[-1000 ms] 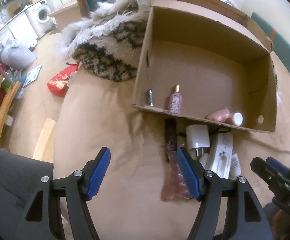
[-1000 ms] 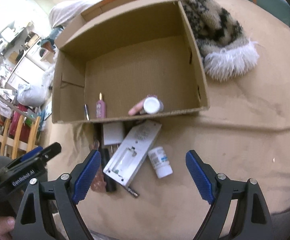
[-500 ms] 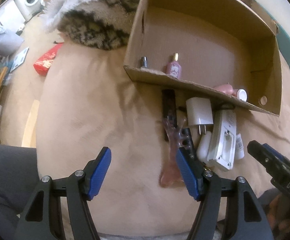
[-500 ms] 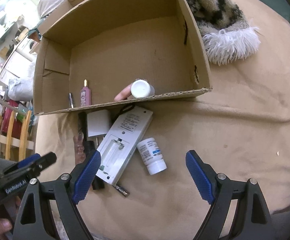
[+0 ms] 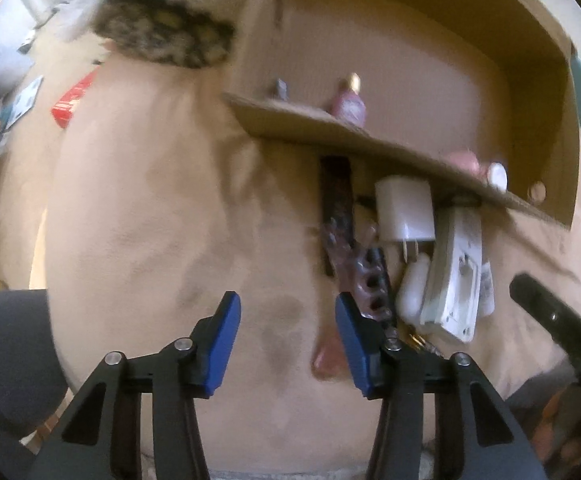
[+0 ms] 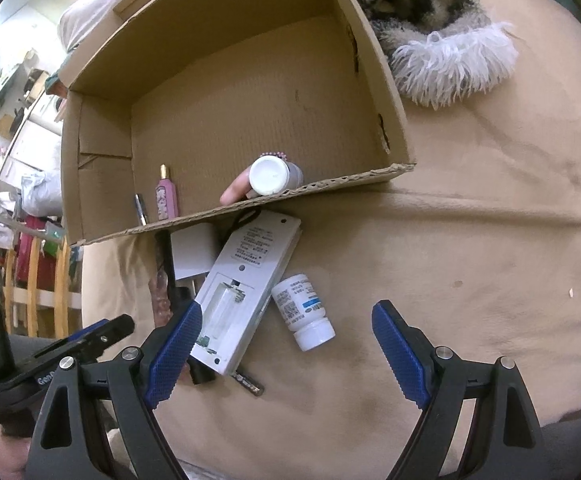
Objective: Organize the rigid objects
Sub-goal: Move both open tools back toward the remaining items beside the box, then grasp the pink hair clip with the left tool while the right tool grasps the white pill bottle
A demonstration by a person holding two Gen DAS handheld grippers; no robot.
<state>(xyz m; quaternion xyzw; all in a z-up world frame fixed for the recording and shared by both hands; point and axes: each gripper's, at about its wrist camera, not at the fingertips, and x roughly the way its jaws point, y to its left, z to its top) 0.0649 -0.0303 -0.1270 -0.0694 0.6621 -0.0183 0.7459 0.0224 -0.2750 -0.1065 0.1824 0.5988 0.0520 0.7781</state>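
Note:
My left gripper [image 5: 288, 340] points straight down over the tan cloth. Its jaws are closing and only cloth lies between them. A pink translucent piece [image 5: 356, 280] lies just outside its right finger, beside a black bar [image 5: 334, 200], a white charger [image 5: 404, 208] and a white remote [image 5: 456, 272]. My right gripper [image 6: 286, 354] hangs open over a white pill bottle [image 6: 304, 312], with the back-up remote [image 6: 246, 292] at its left finger and a battery [image 6: 248, 384] beneath. The cardboard box [image 6: 270, 204] holds a pink perfume bottle [image 6: 166, 198], a silver tube [image 6: 141, 208] and a white-capped bottle [image 6: 274, 176].
A furry spotted blanket [image 6: 430, 20] lies against the box's far side. A red packet [image 5: 72, 102] lies on the floor to the left, near wooden chair legs [image 6: 60, 276]. The left gripper's body [image 6: 50, 360] shows at the lower left of the right wrist view.
The left gripper has sunk toward the cloth and its jaws have narrowed. The right gripper has dropped a little closer to the pill bottle and remote, its jaws as wide as before.

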